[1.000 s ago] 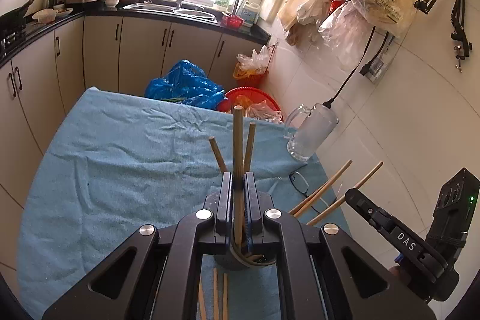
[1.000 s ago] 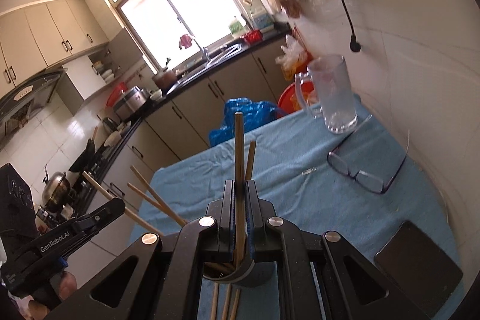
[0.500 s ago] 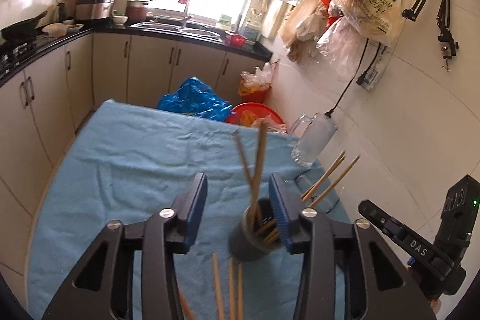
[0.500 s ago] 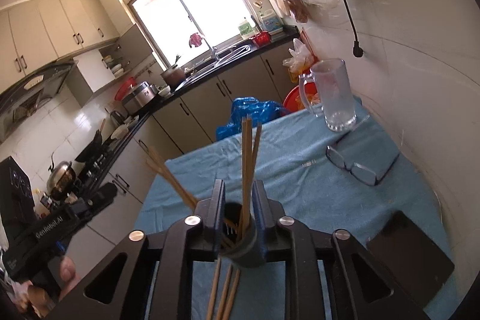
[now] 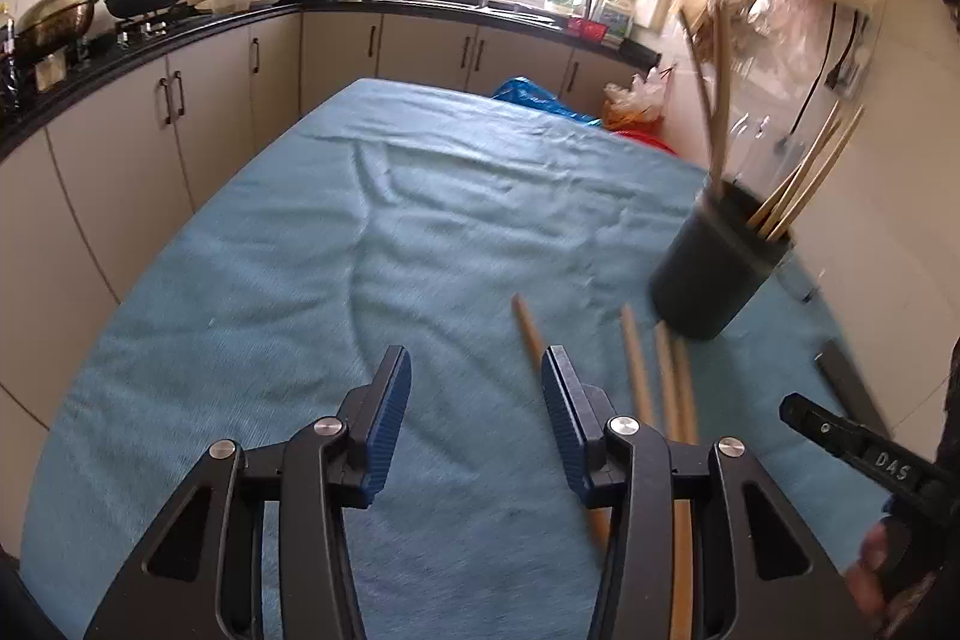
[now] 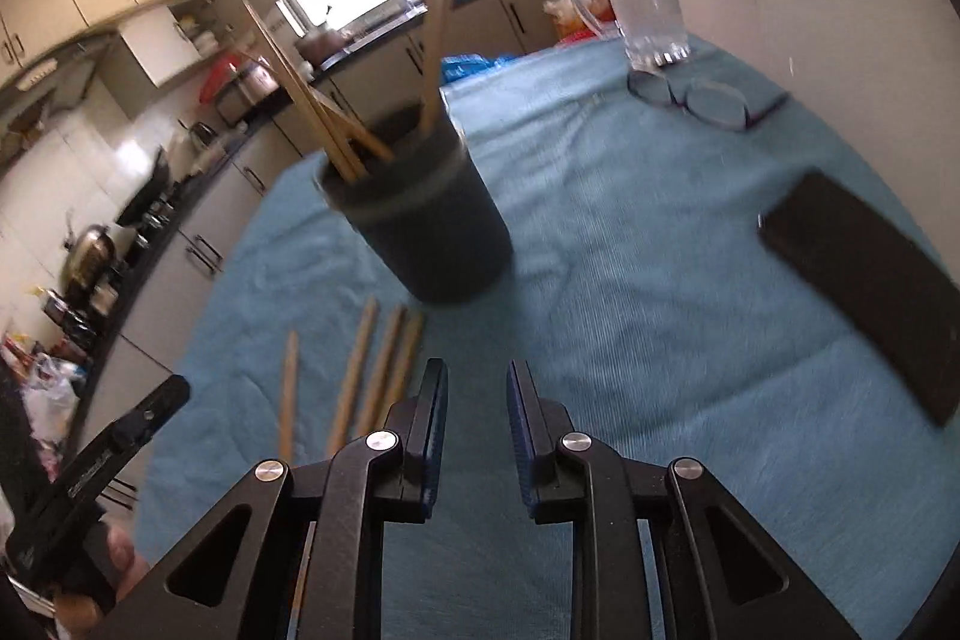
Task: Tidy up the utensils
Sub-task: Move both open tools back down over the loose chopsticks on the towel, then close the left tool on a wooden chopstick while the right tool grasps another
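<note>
Wooden chopsticks lie loose on the blue-clothed table.
Left view: left gripper fingers have just opened, empty; dark cup beyond them, to the right. Right view: right gripper fingers slightly apart, empty; cup just ahead, chopsticks to their left.

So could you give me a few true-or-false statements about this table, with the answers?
1. Chopsticks stand in the dark cup. True.
2. All chopsticks are in the cup. False: four loose chopsticks lie on the blue cloth beside it.
3. The left gripper is clamped on a chopstick. False: its jaws stand open with nothing between them.
4. Glasses lie near the glass mug. True.
5. The right gripper has its jaws slightly apart and empty. True.
</note>
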Tool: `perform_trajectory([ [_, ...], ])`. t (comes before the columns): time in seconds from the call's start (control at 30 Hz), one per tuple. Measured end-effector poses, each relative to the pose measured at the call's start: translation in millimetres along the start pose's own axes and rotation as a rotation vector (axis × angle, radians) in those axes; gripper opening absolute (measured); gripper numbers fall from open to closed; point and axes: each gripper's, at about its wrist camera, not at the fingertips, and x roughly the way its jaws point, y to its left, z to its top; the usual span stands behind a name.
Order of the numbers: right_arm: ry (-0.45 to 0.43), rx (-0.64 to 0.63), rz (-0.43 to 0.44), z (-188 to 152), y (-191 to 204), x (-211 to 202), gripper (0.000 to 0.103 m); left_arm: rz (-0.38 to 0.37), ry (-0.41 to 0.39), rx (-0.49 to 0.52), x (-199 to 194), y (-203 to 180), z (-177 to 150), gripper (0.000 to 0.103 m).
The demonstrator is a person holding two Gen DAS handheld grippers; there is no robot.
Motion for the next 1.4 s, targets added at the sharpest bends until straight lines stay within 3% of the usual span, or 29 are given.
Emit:
perform_trajectory([
  [0.13, 0.034, -0.023, 0.007, -12.1, 7.2, 9.8, 0.022, 0.014, 0.014, -0.019, 6.4, 10.8, -16.1, 0.047],
  [0.57, 0.118, -0.122, 0.008, -14.6, 47.4, 34.3, 0.022, -0.044, 0.034, -0.096, 12.6, 21.2, -10.3, 0.048],
  [0.83, 0.159, -0.177, -0.066, -16.8, 67.7, 53.4, 0.022, -0.054, 0.041, -0.101, 12.8, 20.6, -9.8, 0.048],
  [1.0, 0.206, -0.261, -0.136, -16.7, 63.7, 50.9, 0.015, -0.036, 0.054, -0.078, 13.1, 16.0, -10.1, 0.048],
  [1.13, 0.221, -0.266, -0.194, -9.9, 44.8, 43.3, 0.015, -0.078, 0.132, -0.081, 19.7, 11.6, -7.9, 0.048],
  [1.27, 0.235, -0.173, -0.195, 1.4, 21.3, 39.2, 0.016, -0.135, 0.206, -0.095, 28.1, 5.7, 0.2, 0.048],
  [1.4, 0.231, -0.12, -0.182, 10.1, 12.9, 43.4, 0.018, -0.145, 0.256, -0.065, 41.2, -11.0, 11.4, 0.048],
])
